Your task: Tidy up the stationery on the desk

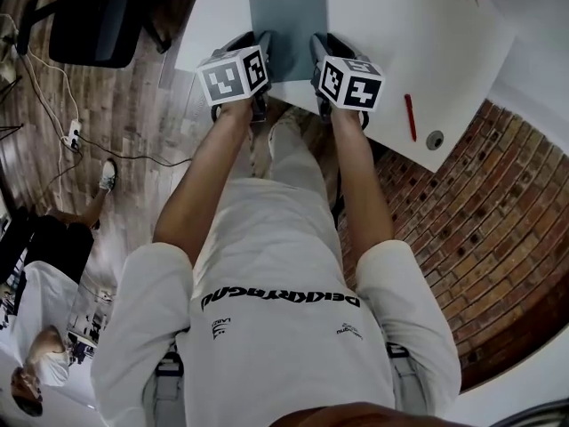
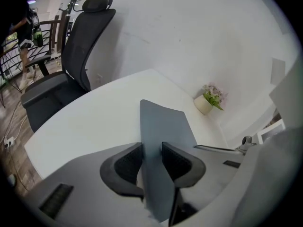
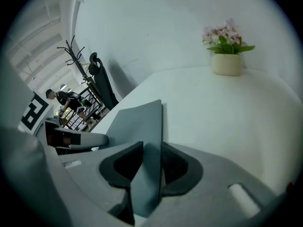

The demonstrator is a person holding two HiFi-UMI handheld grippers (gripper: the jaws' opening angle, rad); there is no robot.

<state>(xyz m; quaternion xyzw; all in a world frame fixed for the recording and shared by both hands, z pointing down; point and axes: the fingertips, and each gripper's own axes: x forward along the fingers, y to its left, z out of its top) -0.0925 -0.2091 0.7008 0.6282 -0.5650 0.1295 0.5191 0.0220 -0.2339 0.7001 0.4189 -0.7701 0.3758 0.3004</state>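
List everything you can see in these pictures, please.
sheet: one, grey, on the desk, near edge held by both grippers
pen: one, red, right part of the desk
disc: one, grey, by the pen
plant: one, pink flowers, cream pot, far end of the desk
desk: one, white
chair: one, black, left of the desk
power strip: one, white, on the wooden floor
bystander: one, white top, lower left
left gripper: grey, closed on the sheet
right gripper: grey, closed on the sheet

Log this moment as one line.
left gripper: shut on near edge of flat grey sheet | right gripper: shut on same sheet | slim red pen: untouched on white desk
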